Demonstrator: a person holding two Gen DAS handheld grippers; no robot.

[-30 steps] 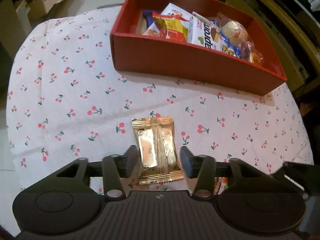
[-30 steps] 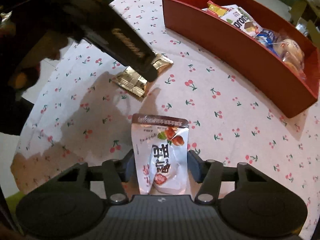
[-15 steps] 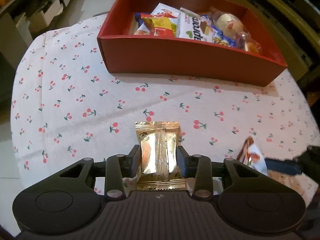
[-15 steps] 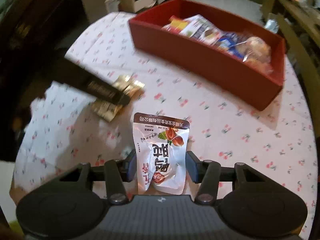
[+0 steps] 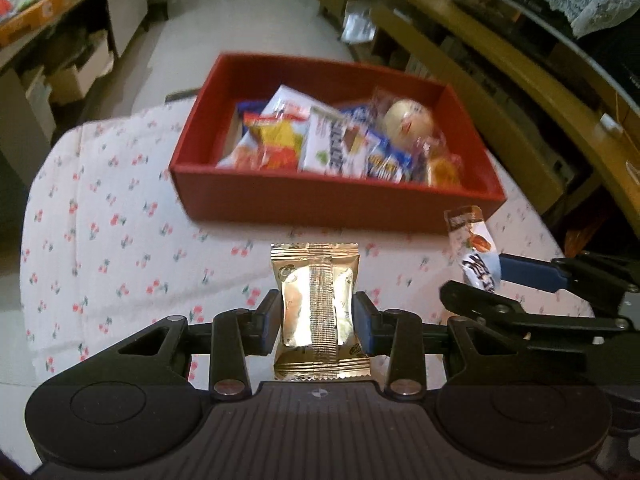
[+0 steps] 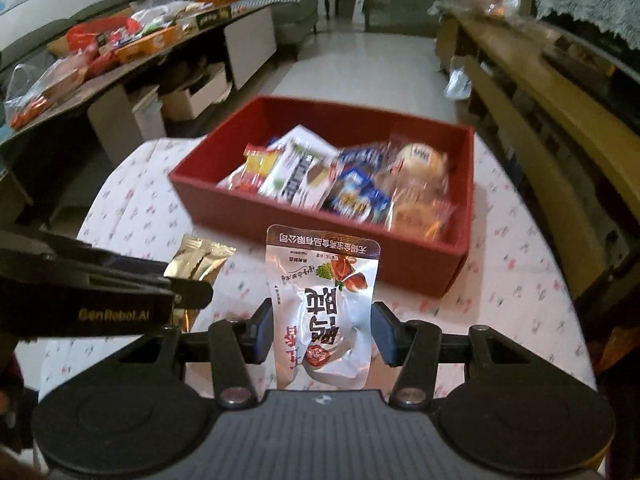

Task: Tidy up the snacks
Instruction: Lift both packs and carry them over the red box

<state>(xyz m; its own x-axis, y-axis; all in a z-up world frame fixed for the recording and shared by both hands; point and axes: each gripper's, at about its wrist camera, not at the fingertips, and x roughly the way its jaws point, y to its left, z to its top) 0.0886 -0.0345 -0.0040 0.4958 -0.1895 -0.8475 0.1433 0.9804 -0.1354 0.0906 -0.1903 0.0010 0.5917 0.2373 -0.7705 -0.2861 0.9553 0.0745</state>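
My left gripper (image 5: pixel 316 322) is shut on a gold foil snack packet (image 5: pixel 316 304) and holds it above the cherry-print tablecloth (image 5: pixel 100 240). My right gripper (image 6: pixel 322 326) is shut on a white snack pouch (image 6: pixel 320 300) with red print, also lifted off the cloth. The red box (image 5: pixel 320 196) with several snack packets inside stands ahead of both grippers; it also shows in the right wrist view (image 6: pixel 304 224). In the left wrist view the white pouch (image 5: pixel 474 250) and right gripper appear at the right. In the right wrist view the gold packet (image 6: pixel 200 260) and left gripper appear at the left.
The table is round with its edges close on the left and right. A wooden shelf unit (image 5: pixel 520 80) runs along the right. A low bench with cluttered packages (image 6: pixel 100 52) and boxes under it stands at the left. Tiled floor lies beyond the box.
Both grippers have risen off the table with their packets and tilted up toward the red box. The left gripper closed on the gold packet. The two grippers now sit side by side.
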